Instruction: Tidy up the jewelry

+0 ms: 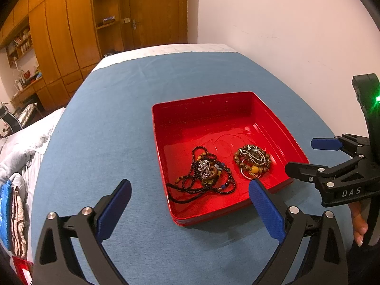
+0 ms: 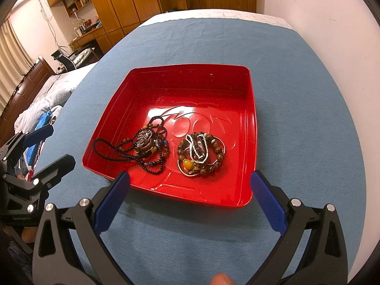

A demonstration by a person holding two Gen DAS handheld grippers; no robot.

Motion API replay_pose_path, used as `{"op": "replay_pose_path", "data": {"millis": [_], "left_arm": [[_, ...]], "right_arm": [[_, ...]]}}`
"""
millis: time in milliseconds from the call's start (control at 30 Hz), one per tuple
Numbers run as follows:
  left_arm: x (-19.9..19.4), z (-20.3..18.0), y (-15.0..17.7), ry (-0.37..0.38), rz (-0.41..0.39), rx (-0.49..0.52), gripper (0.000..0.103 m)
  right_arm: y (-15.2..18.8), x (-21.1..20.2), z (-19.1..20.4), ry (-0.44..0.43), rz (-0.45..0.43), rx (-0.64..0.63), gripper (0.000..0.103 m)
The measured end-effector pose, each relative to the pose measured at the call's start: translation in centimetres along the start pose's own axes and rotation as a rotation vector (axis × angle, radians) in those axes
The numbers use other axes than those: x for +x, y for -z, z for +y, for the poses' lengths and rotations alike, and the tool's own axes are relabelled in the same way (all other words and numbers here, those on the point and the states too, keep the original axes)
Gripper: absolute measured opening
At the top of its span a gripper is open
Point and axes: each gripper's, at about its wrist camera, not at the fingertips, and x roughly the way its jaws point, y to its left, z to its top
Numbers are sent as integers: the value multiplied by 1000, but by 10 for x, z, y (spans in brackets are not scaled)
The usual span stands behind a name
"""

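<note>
A red tray (image 1: 213, 109) (image 2: 251, 123) sits on the blue cloth. In it lie a tangle of dark beaded necklaces with a sparkly pendant (image 1: 205, 173) (image 2: 144, 146) and, beside it, a pile of brown bead bracelets with a yellow bead (image 1: 251, 160) (image 2: 201, 154). My left gripper (image 1: 190, 186) is open and empty, just short of the tray's near-left edge. My right gripper (image 2: 190, 178) is open and empty at the tray's near edge; it also shows at the right of the left wrist view (image 1: 299, 154). The left gripper shows in the right wrist view (image 2: 59, 144).
The blue cloth (image 1: 118, 118) (image 2: 296, 71) covers the table, which meets a white wall (image 1: 285, 23) on the right. Bedding and clothes (image 1: 16, 166) (image 2: 42, 111) lie off the left edge. Wooden wardrobes (image 1: 71, 23) stand behind.
</note>
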Motion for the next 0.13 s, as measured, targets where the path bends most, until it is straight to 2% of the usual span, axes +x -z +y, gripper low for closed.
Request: {"op": "replay_pose_path", "data": {"millis": [133], "left_arm": [[0, 0, 0, 4, 1, -3, 99]], "right_arm": [[0, 0, 0, 0, 0, 0, 100]]}}
